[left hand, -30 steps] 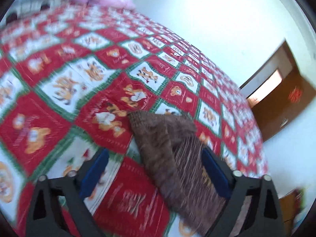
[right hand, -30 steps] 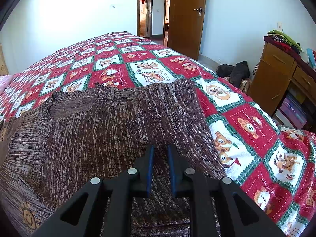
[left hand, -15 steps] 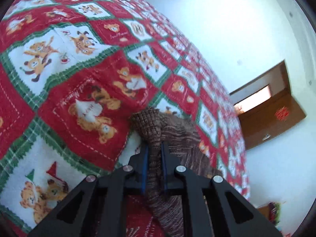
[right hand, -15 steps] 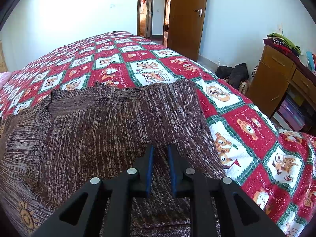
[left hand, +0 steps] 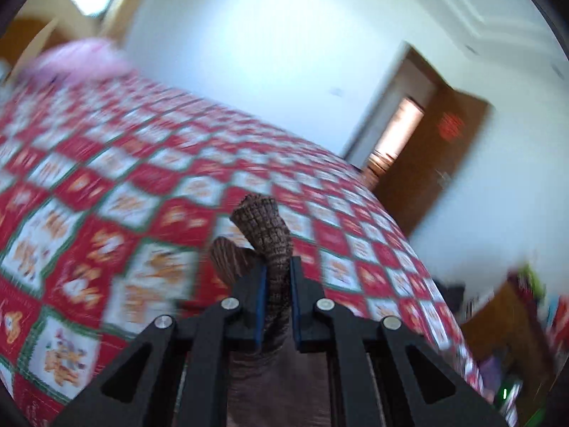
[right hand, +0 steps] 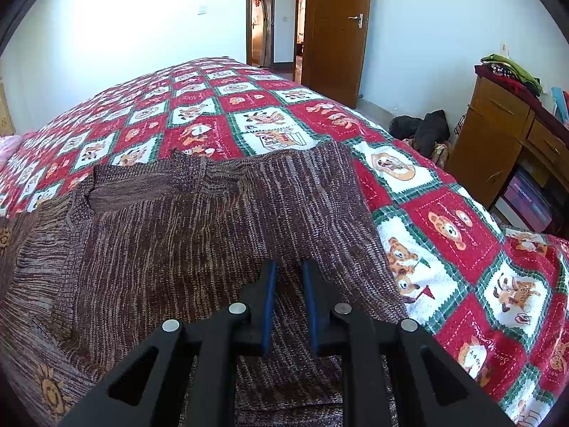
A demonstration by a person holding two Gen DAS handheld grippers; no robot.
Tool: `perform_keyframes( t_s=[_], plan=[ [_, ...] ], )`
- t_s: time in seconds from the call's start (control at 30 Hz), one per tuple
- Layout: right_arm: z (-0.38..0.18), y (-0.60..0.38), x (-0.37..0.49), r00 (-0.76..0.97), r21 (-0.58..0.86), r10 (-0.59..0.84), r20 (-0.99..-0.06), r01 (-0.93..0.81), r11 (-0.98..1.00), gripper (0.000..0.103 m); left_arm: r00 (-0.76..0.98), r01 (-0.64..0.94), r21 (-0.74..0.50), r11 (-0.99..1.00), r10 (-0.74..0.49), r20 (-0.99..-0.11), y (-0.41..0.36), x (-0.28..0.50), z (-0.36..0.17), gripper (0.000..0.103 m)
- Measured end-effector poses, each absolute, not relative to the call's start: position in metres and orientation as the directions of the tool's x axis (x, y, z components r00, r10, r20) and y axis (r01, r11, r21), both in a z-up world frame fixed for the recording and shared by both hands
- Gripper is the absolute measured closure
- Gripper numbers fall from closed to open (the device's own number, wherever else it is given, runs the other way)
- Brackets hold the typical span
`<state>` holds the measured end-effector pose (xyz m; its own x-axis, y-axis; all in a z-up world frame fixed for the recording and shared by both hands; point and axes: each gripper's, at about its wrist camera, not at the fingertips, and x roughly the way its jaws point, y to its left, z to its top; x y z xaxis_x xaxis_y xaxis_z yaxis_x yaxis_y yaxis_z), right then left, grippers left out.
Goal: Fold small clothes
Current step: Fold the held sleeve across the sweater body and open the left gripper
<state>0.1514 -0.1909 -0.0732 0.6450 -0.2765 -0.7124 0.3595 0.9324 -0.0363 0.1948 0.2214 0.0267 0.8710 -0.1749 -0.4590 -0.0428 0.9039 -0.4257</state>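
A brown knitted sweater [right hand: 185,249] lies spread on the bed, neckline toward the far side, its right edge folded over. My right gripper [right hand: 288,267] rests low on the sweater, jaws drawn close with knit fabric between the blue pads. My left gripper [left hand: 276,267] is shut on the sweater's sleeve [left hand: 265,227]. The ribbed cuff sticks up beyond the fingertips, lifted off the quilt. In the left wrist view the rest of the sleeve hangs down behind the fingers. That view is blurred by motion.
The bed carries a red, white and green bear-pattern quilt [right hand: 444,220]. A pink pillow [left hand: 81,57] lies at its head. A wooden dresser [right hand: 505,142] with piled clothes stands to the right, dark bags [right hand: 423,128] on the floor beside it, an open brown door [right hand: 336,32] beyond.
The left gripper closed on the sleeve end, then rose and tilted up with the cuff in it. The right gripper stayed still. A fold of the sweater's far edge has shifted slightly.
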Motion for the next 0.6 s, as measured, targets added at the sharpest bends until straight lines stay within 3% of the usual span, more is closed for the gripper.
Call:
perform_keyframes(
  t_s=[0.17,0.4,0.5,0.57,0.6],
  plan=[
    [-0.073,-0.191,0.151,0.646,-0.031,-0.273,-0.713,0.36,0.932,0.086,0.815,0.153,-0.309,0.939,-0.297,-0.498,0.121,0.183,0.017,0.091],
    [-0.073,-0.192,0.151,0.646,-0.026,-0.269,-0.714,0.36,0.933,0.086,0.68,0.194,-0.172,0.966,-0.259,-0.686,0.04,0.178,-0.046,0.087],
    [-0.072,-0.193,0.151,0.65,-0.014,-0.262,-0.714,0.361,0.933,0.086,0.649,0.216,-0.168,0.962,-0.27,-0.711,0.037,0.157,-0.05,0.069],
    [-0.071,-0.195,0.149,0.654,0.006,-0.249,-0.714,0.362,0.932,0.086,0.67,0.203,-0.181,0.962,-0.271,-0.691,0.05,0.142,-0.04,0.03],
    [-0.069,-0.197,0.148,0.662,0.033,-0.231,-0.713,0.36,0.932,0.084,0.696,0.179,-0.186,0.966,-0.258,-0.67,0.061,0.131,-0.033,0.022]
  ],
)
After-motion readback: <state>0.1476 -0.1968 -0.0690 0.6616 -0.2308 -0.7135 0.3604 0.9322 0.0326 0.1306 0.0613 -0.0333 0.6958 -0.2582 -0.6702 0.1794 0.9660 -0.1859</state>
